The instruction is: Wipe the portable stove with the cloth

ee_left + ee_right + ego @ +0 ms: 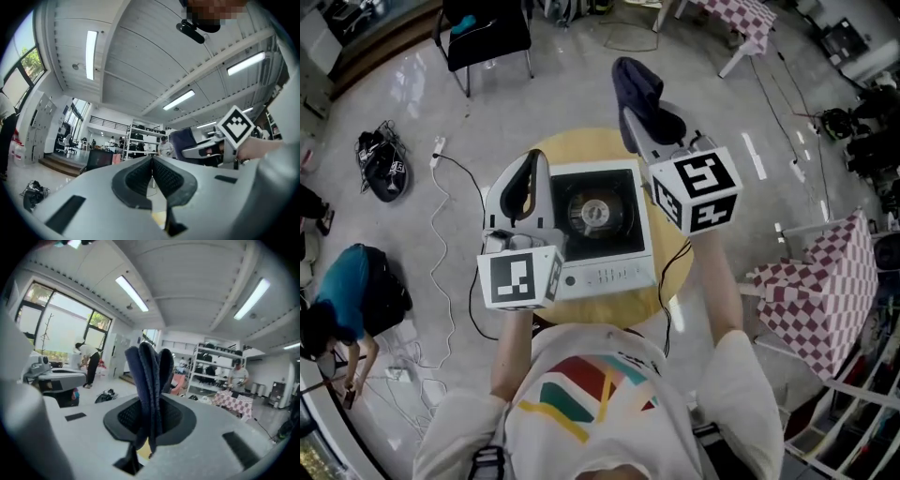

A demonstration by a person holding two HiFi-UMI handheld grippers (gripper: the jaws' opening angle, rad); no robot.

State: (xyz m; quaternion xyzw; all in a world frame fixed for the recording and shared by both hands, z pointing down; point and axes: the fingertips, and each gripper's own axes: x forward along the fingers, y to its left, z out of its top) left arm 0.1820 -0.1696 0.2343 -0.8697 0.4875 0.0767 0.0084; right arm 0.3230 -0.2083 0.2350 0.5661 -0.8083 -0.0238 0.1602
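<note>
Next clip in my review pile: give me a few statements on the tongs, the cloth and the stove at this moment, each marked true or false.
1. The right tongs are shut on the dark blue cloth. True.
2. The left tongs hold a sponge. False: they are shut with nothing between them.
3. The cloth is spread flat on the portable stove. False: it is gripped in the right tongs, raised clear of the stove.
4. The portable stove sits on a round wooden table. True.
</note>
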